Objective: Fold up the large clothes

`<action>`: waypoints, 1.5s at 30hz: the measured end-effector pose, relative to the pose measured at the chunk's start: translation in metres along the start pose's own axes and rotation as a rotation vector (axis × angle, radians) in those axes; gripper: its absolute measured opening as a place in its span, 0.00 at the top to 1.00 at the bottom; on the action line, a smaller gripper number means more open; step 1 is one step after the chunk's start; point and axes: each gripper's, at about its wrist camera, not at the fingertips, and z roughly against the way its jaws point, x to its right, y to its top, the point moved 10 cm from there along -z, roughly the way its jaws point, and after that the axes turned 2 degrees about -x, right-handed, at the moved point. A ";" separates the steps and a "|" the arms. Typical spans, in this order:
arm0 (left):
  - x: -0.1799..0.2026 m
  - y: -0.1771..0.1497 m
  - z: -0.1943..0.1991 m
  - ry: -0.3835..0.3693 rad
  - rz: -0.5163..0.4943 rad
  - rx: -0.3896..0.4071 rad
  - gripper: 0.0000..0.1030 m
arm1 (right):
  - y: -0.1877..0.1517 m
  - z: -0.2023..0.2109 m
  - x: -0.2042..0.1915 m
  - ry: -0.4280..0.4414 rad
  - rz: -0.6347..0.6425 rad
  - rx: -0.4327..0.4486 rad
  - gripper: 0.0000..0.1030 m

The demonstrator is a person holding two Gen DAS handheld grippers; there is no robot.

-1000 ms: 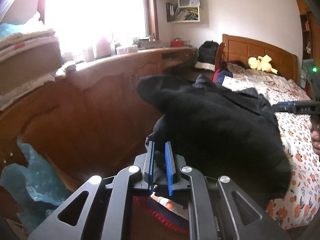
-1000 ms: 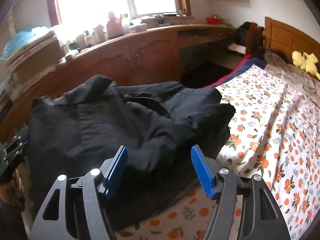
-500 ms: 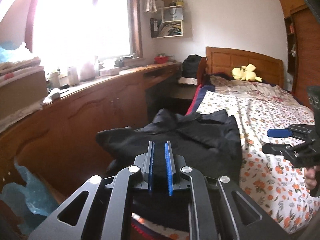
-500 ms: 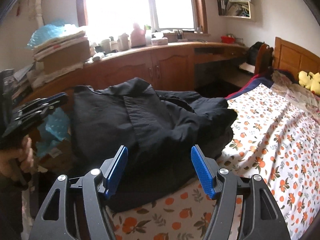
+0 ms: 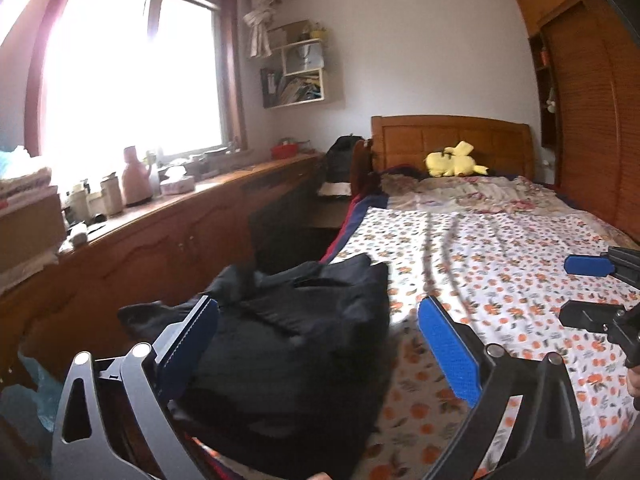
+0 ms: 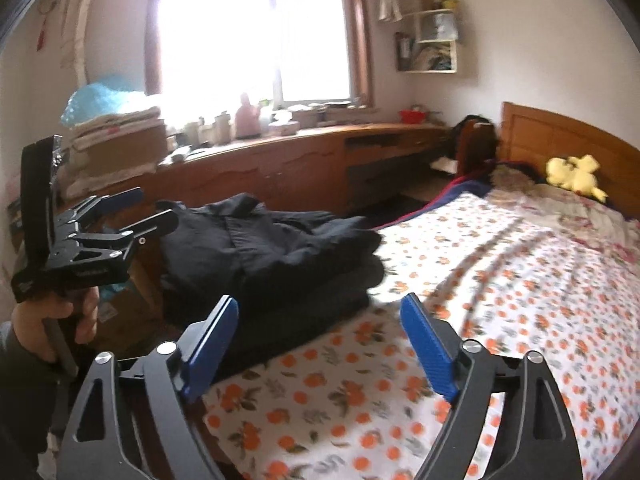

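While I work through the left wrist view first, entries as follows.

Left wrist view
- left gripper (image 5: pixel 320 344): one; my jaws have just been opening and now stand spread wide, nothing pinched; the garment shows between them but the pads do not press on it.
- dark garment (image 5: pixel 296 332): one, a compact bundle in several layers on the near left edge of the bed, just beyond my left fingers.
- bed (image 5: pixel 500 264): one, under an orange-print sheet, otherwise bare on my side.
- right gripper (image 5: pixel 592 292): one, seen at the right edge over the sheet, fingers apart, holding nothing.
- yellow plush toy (image 5: pixel 454 164): one, by the headboard, well apart from the garment.

Right wrist view
- right gripper (image 6: pixel 320 348): jaws have just been opening, now spread, only sheet and the garment's near edge between them, no contact.
- left gripper (image 6: pixel 132 216): fingers apart, beside the bundle's left end, not touching as far as I can tell.
- hand (image 6: pixel 52 316): one, on the left gripper's handle.
- dark garment (image 6: pixel 280 248): same single bundle, collar on top, stacked folds below, lying at the bed's edge.
- cabinet (image 6: pixel 280 160): one long run under the window, behind the garment.

Progress
- done: I judge this garment folded and set down, both grippers clear of it.
- left: edges look a bit uneven, perhaps a tidy; no other unfolded clothes visible to me.
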 end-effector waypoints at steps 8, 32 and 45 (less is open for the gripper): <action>0.109 -0.005 0.022 -0.115 -0.025 0.018 0.02 | -0.038 0.068 0.069 -0.126 -0.069 0.045 0.07; 0.334 -0.133 0.079 -0.389 -0.068 -0.105 0.02 | -0.207 0.237 0.156 -0.449 -0.273 0.091 0.07; 0.374 -0.097 0.149 -0.437 -0.070 -0.035 0.02 | -0.209 0.312 0.167 -0.587 -0.313 0.202 0.08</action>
